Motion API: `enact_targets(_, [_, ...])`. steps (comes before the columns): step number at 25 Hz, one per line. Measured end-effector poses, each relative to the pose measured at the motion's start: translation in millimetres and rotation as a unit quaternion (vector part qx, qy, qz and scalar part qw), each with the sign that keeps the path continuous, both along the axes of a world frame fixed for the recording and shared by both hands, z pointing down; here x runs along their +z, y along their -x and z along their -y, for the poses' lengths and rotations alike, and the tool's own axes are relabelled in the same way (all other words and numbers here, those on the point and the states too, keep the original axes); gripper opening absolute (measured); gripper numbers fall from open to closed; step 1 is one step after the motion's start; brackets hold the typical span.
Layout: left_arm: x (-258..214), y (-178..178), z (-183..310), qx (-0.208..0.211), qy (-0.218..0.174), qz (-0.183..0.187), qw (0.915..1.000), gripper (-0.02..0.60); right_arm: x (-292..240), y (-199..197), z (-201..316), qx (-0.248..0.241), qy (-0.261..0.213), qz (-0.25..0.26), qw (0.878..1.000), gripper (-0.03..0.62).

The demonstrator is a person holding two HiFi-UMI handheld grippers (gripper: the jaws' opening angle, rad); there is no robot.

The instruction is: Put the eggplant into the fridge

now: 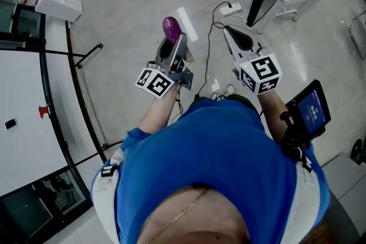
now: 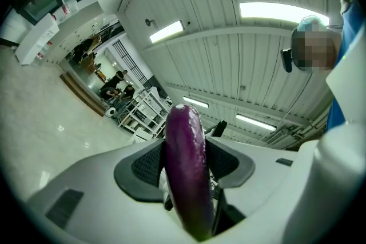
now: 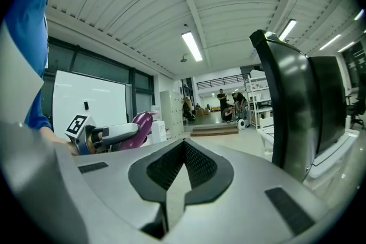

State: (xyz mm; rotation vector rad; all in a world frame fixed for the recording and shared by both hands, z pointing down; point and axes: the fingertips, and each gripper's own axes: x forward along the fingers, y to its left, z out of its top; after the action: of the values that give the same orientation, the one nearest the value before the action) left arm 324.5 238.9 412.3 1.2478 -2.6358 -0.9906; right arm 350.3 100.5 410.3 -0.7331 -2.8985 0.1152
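**Glossy eggplant could slip before it reaches the fridge**

The left tool [image 1: 175, 47] was clamped on the eggplant [image 1: 170, 27]. Its pads pressed the sides, and much of the purple length stuck out past the tips toward 12 o'clock, above the bare floor [image 1: 126, 3]. The skin looked smooth and shiny, so a quick swing could probably have let it pivot or slide out and drop. At about 1 o'clock from it, a black cable [image 1: 209, 54] trailed to a power strip [image 1: 231, 8], where a foot might have caught. At 3 o'clock, the right tool [image 1: 233, 36] had its jaws together on nothing. It would likely have had to deal with the door, though no fridge could be made out with certainty.
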Motion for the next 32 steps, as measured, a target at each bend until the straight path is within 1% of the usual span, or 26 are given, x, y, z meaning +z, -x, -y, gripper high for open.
enact_targets(4, [-15.2, -5.0, -20.2, -0.023, -0.005, 0.006, 0.9997, 0.23, -14.5, 0.9, -19.6, -0.022, -0.003, 0.002, 1.0, 0.002])
enact_targets(7, [-17.9, -8.5, -29.3, -0.04, -0.009, 0.011, 0.9991, 0.23, -16.4, 1.6, -29.0, -0.038, -0.005, 0.006, 0.999, 0.002])
enact_targets(12, [-10.6, 23.0, -0.4, -0.063, -0.002, 0.009, 0.998, 0.23, -10.3, 43.0, -2.6, -0.064, 0.003, 0.007, 0.998, 0.002])
enact_targets(17, [-26.1, 24.7, -10.3, -0.069, -0.004, 0.012, 0.9976, 0.23, -22.4, 47.2, -16.5, -0.072, 0.003, 0.006, 0.997, 0.002])
enact_targets(19, [-27.3, 38.2, -15.2, -0.067, -0.006, 0.014, 0.9976, 0.23, -22.4, 59.6, -22.2, -0.072, 0.001, 0.006, 0.997, 0.002])
enact_targets(22, [-23.4, 80.1, -39.3, -0.061, -0.009, 0.017, 0.9979, 0.23, -17.9, 98.9, -45.8, -0.065, -0.002, 0.009, 0.998, 0.002])
enact_targets(24, [-20.6, 100.5, -47.1, -0.052, -0.01, 0.018, 0.9985, 0.23, -15.5, 118.5, -52.7, -0.054, -0.003, 0.01, 0.998, 0.002])
enact_targets(29, [-32.0, 118.9, -43.9, -0.026, -0.007, 0.02, 0.9994, 0.23, -25.1, 131.1, -50.3, -0.029, -0.002, 0.01, 1.0, 0.002])
enact_targets(32, [-35.5, 147.6, -57.0, -0.014, -0.008, 0.023, 0.9996, 0.23, -25.3, 156.1, -63.2, -0.016, -0.004, 0.01, 1.0, 0.002])
